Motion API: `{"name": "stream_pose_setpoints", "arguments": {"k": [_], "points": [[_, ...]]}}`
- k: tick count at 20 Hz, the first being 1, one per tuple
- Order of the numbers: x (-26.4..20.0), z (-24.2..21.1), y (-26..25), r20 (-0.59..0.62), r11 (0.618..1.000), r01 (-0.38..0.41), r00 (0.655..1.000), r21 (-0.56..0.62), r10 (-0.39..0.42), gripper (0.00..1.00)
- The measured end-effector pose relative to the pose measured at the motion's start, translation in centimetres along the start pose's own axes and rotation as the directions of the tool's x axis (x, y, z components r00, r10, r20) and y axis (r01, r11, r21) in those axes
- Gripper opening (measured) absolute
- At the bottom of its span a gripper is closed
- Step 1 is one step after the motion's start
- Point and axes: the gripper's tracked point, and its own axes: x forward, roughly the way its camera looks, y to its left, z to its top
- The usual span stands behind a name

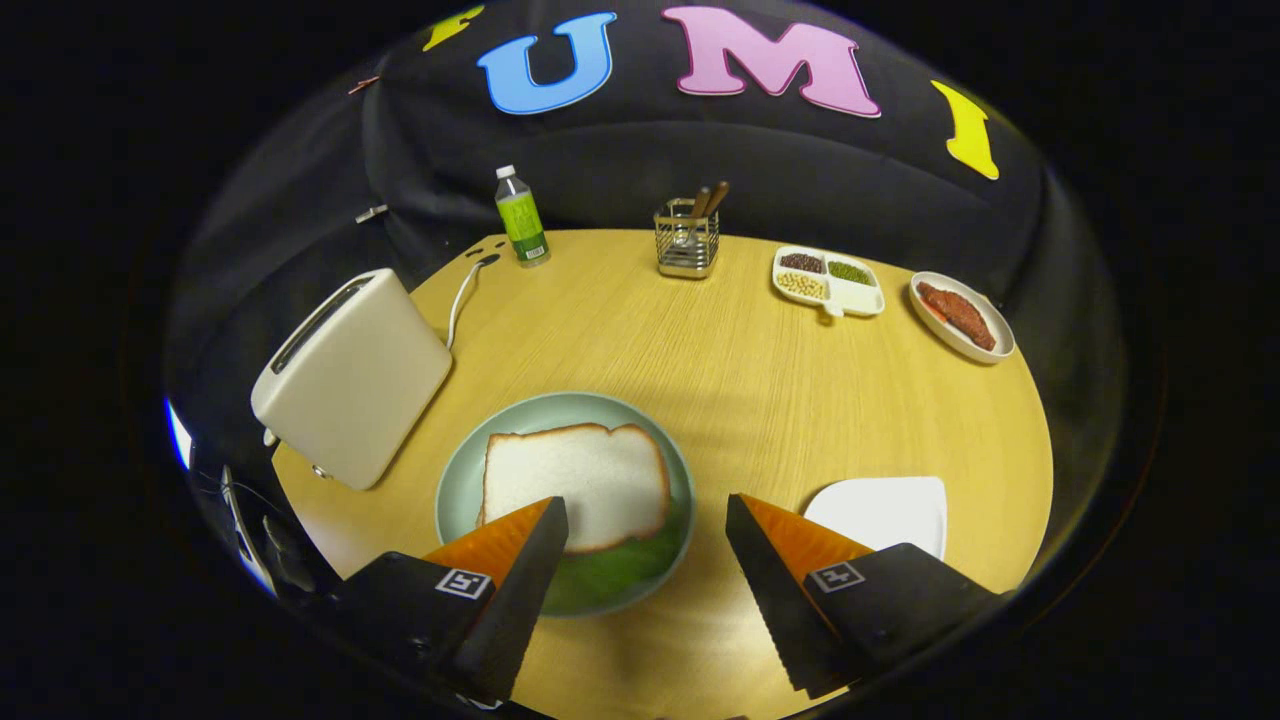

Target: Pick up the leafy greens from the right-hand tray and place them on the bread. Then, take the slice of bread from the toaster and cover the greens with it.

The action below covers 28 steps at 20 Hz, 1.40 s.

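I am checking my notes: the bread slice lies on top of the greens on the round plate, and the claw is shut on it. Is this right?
Not quite. In the gripper view the bread slice does lie on the greens on the round plate, but the claw is open, its fingers apart and pressing on nothing.

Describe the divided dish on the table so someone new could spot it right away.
Start at the round wooden table and look to its far side, well beyond the open claw. Between the wire utensil holder and the oval plate of meat sits the divided dish. It alone has compartments, holding separate small grains or beans.
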Motion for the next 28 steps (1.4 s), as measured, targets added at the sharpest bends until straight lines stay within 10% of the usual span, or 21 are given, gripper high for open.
{"name": "stream_pose_setpoints", "arguments": {"k": [10,22,28], "points": [[-11.4,12.5,-6.1,0.381,0.995,0.068,0.924,-0.067,-0.037,0.98],[-28.8,20.7,-11.0,0.675,0.951,0.289,0.681,0.11,-0.285,0.98],[-30.2,17.7,-11.0,0.624,0.935,0.271,0.697,0.226,-0.353,0.98]]}}
